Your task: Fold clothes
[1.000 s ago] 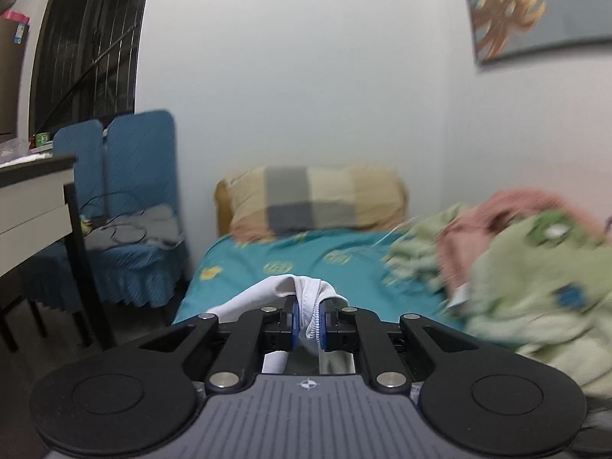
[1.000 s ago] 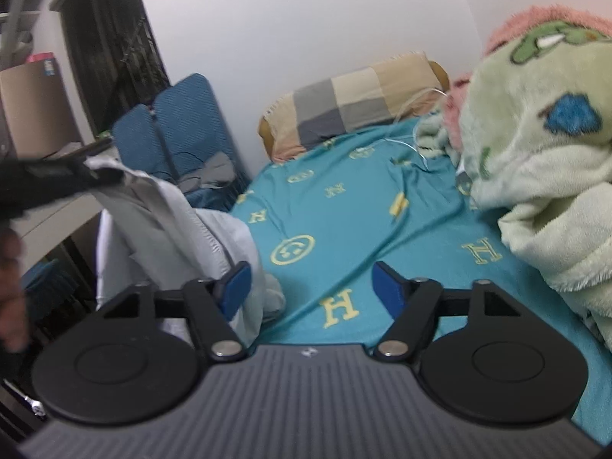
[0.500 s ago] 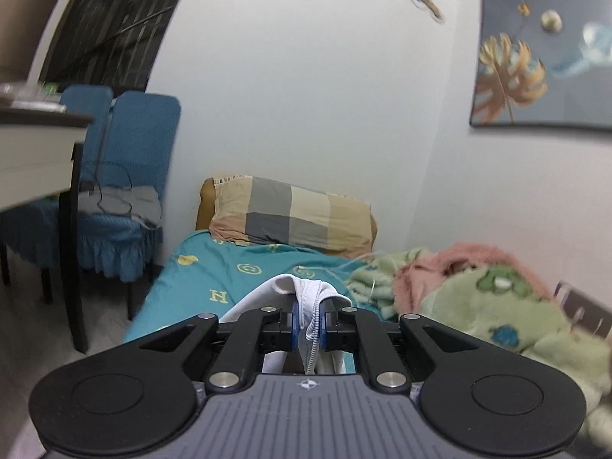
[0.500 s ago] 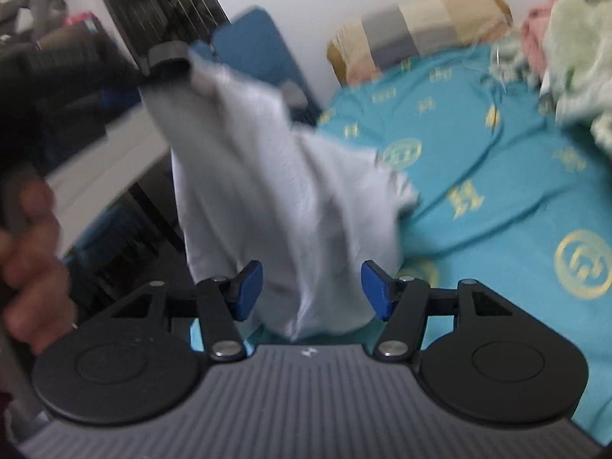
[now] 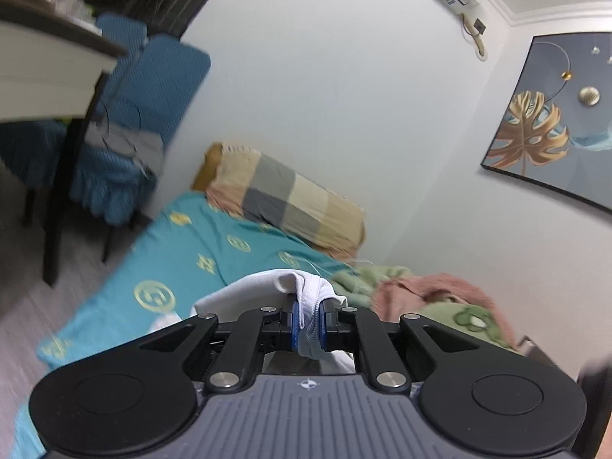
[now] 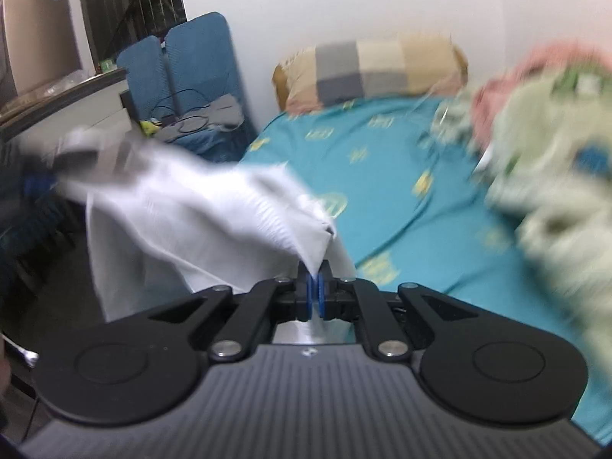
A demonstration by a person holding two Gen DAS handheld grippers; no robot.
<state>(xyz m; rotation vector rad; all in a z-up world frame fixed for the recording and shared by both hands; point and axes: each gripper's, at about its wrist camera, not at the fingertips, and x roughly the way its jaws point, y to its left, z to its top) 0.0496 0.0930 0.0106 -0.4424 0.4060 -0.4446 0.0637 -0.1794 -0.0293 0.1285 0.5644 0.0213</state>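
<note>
White ribbed garment (image 6: 214, 214) stretches limp between both tongs: left tongs (image 5: 308, 325) pinch a bunched hem, right tongs (image 6: 315, 292) clamp a thin corner above the teal bed (image 6: 401, 176).

Lit evenly by soft, cool indoor light with no visible lamp; no hard shadows on the pale wall (image 5: 344, 95) ahead of the left gripper (image 5: 309, 325). Dark and dim low at the far left of both views, under the desk (image 5: 53, 72). No strong glare, only faint shine on the tool screws. Heavy fisheye bending toward the edges, with the wall picture (image 5: 550, 122) bowed up at the right. Motion-blurred in the right wrist view: white garment (image 6: 199, 214) smeared to the left of the right gripper (image 6: 315, 294), fleece blanket (image 6: 554, 160) streaked to its right. Sharp on the tool bodies themselves; softer on the bedsheet (image 5: 126, 298) below left.
</note>
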